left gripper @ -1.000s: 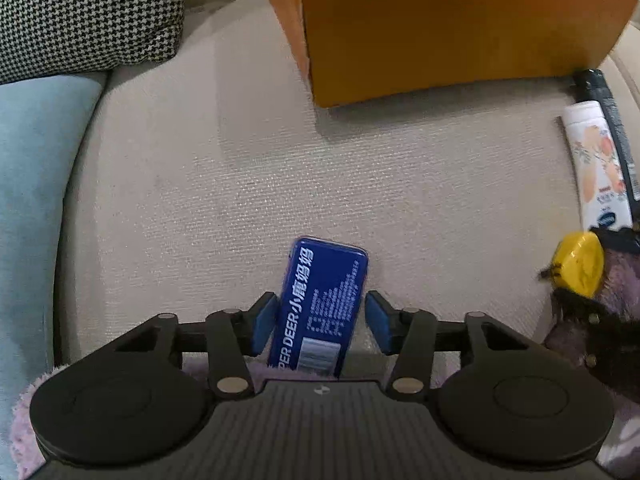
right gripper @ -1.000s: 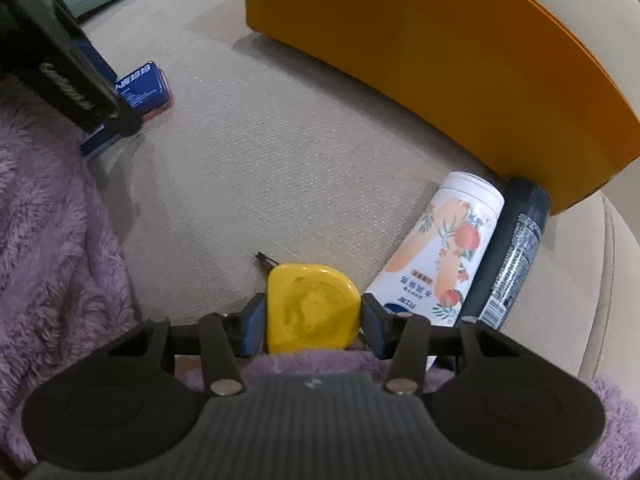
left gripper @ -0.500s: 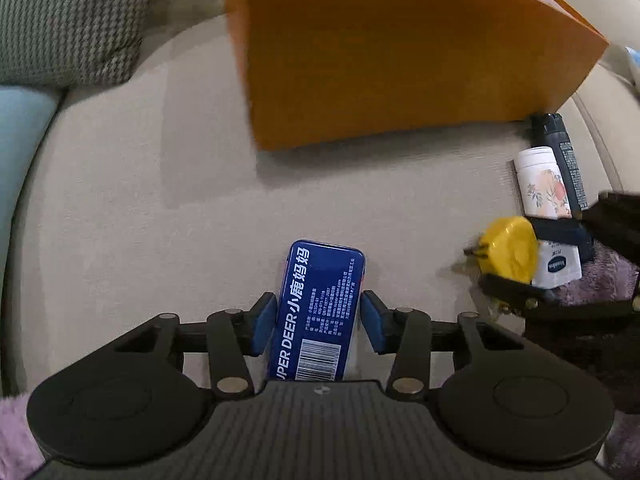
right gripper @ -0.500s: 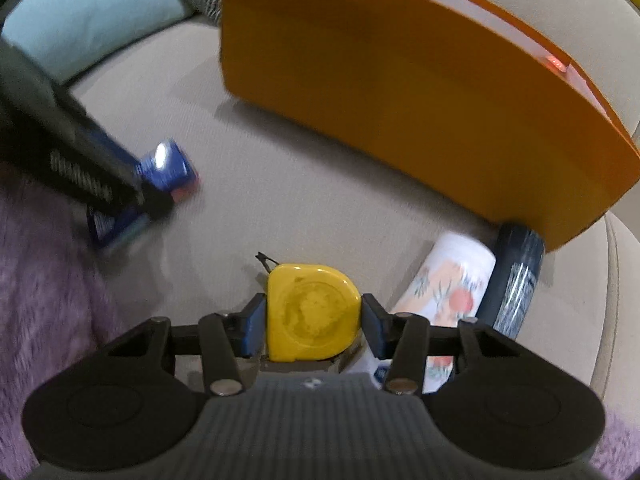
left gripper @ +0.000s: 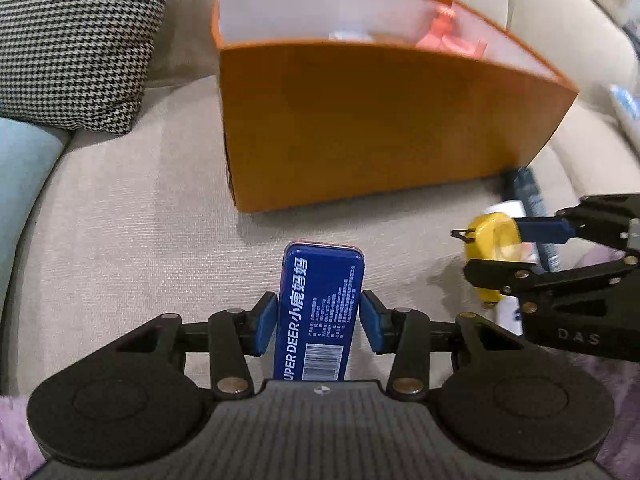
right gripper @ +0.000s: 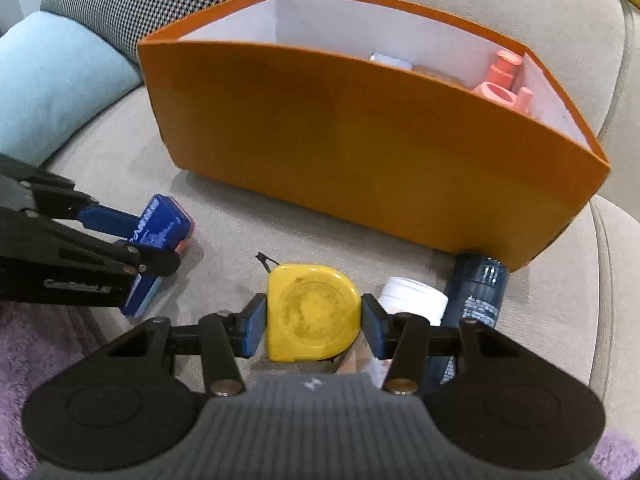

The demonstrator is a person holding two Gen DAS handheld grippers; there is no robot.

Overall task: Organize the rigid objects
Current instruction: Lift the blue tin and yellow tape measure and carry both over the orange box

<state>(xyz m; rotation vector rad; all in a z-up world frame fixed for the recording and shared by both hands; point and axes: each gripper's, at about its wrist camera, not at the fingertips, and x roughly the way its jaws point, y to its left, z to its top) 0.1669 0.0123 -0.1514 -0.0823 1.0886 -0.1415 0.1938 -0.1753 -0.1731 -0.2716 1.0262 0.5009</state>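
Grippers, two: left gripper clamps one blue tin, right gripper one yellow tape measure, both before the orange box. Two bottles lie against its front corner.

Left gripper: angled steeply downward, blue pads closed on the flanks of a tin, lifted off the seat. Right gripper: likewise angled steeply downward, pads clamped on both sides of a tape measure, carried clear of the surface. Both seen side by side, near each other, each visible in the other's view.
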